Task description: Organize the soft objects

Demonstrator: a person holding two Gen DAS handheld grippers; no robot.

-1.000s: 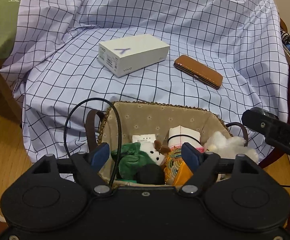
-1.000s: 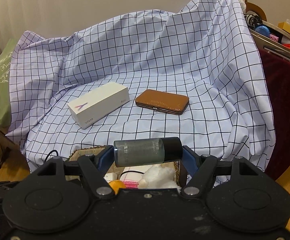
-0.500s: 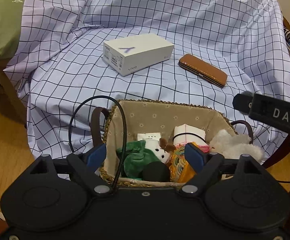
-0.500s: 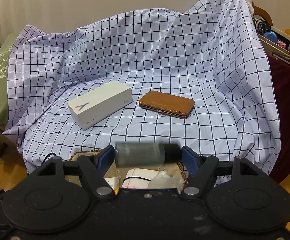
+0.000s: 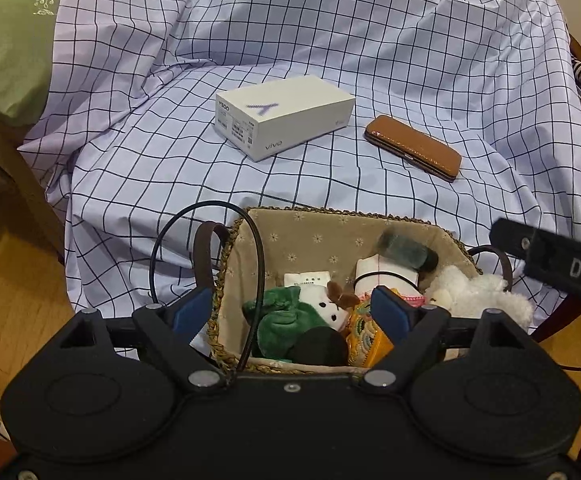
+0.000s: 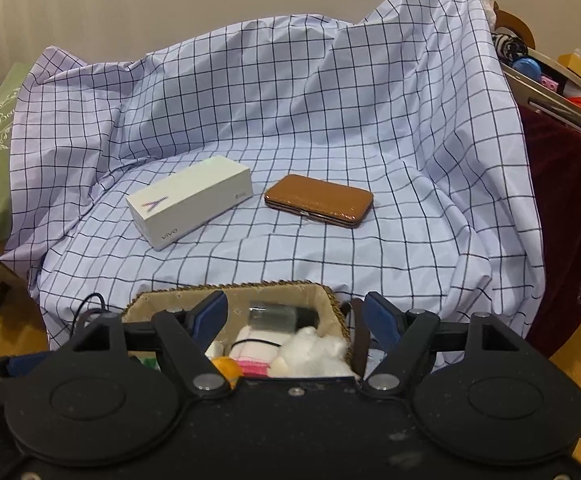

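Note:
A woven basket (image 5: pixel 310 236) with beige flowered lining sits at the front edge of the checked cloth. It holds a green plush (image 5: pixel 278 320), a white plush with brown antlers (image 5: pixel 326 304), a fluffy white plush (image 5: pixel 474 292), an orange patterned pouch (image 5: pixel 366 340) and a white cloth roll (image 5: pixel 386 272). A grey bottle with a dark cap (image 5: pixel 406 250) lies blurred on that roll at the back right. My left gripper (image 5: pixel 290 312) hangs open over the basket's near side, holding nothing. My right gripper (image 6: pixel 296 314) is open above the basket (image 6: pixel 226 290), the bottle (image 6: pixel 278 314) loose below it.
A white phone box (image 5: pixel 286 114) and a brown case (image 5: pixel 414 146) lie on the checked cloth (image 5: pixel 170 160) behind the basket. A black cable (image 5: pixel 162 240) loops at the basket's left. A green pillow (image 5: pixel 6 40) is far left. A toy-filled shelf (image 6: pixel 550 76) over dark red cloth stands right.
The bottle has left the right gripper's pads and dropped into the basket. The left gripper's jaws have spread wider. Both tools stay over the basket.

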